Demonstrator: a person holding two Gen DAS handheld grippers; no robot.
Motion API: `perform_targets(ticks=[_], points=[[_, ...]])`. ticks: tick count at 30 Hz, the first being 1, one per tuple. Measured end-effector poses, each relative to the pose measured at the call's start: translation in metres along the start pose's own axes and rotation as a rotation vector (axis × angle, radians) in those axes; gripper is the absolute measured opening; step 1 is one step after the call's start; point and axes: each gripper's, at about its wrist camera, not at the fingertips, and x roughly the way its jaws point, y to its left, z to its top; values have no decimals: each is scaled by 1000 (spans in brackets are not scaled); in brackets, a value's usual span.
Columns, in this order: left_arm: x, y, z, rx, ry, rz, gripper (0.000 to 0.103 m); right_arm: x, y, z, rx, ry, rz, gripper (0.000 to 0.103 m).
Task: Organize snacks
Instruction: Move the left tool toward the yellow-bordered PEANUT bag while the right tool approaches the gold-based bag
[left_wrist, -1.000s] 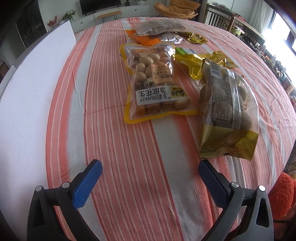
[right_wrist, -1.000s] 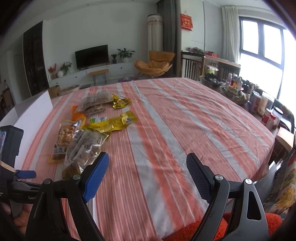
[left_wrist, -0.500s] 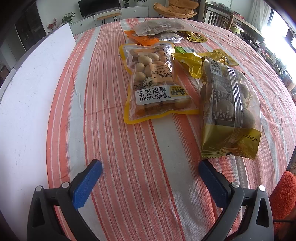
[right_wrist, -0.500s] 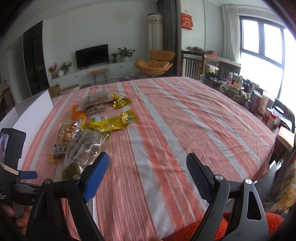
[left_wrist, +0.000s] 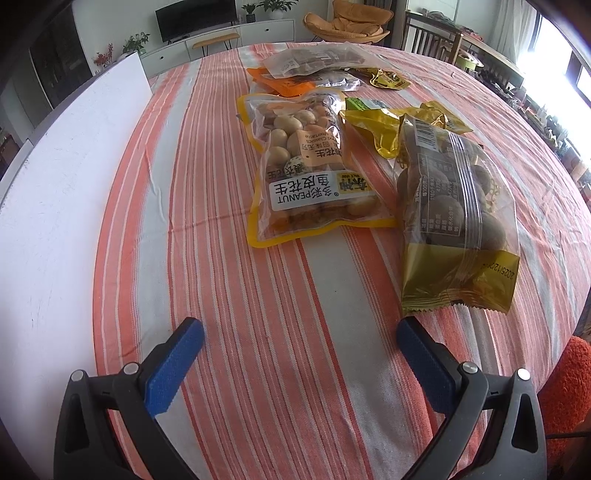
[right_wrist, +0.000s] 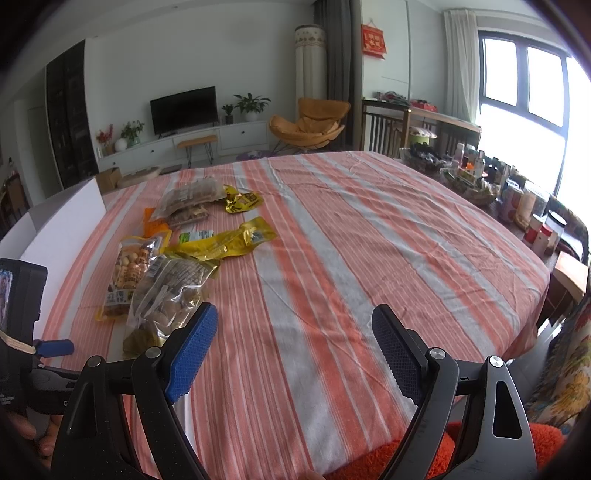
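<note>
**Both grippers empty above the table: sorting not yet begun**

We hold the left gripper (left_wrist: 299, 332) low over the striped tablecloth (left_wrist: 229, 280) with its blue pads (left_wrist: 173, 365) spread wide and nothing between them. The right gripper (right_wrist: 291, 332) hangs likewise over bare cloth further right, fingers apart and empty. In the right wrist view we also see the left tool's body at the lower left edge, with part of a hand (right_wrist: 22, 432) around it.

Nearest the left gripper lie two packets, side by side. The peanut bag (left_wrist: 314, 177), clear with a yellow border, lies flat ahead of the open fingers. Just to its right, its edge touching or slightly overlapping the peanut bag, lies the gold-ended bag of round snacks (left_wrist: 454, 218), in front of the right pad. Behind these we see a crumpled gold wrapper (left_wrist: 380, 125) with a small green packet (left_wrist: 364, 104) at its far edge, then an orange packet (left_wrist: 284, 85) under two clear bags (left_wrist: 314, 61), and a small yellow packet (left_wrist: 389, 79) beside them.

A white box wall (left_wrist: 66, 192) stands along the table's left edge; we judge it the likely destination, though its interior is hidden.

We judge the task to be at its start: every visible packet is loose on the cloth, none is gripped, and all appear left to move.
</note>
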Motion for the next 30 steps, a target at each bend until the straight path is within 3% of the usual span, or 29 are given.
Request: perform_targets(ticks=[15,25,30], points=[[0,1,-2,15,-11,-8,103,3,-1,2,2,-5,1,88],[1,2,2,54,28,-27,103,3,-2,3,3,-2,2,88],[2,5,3,97,54,-49,103,-1,-17,-5,68,5,72,88]])
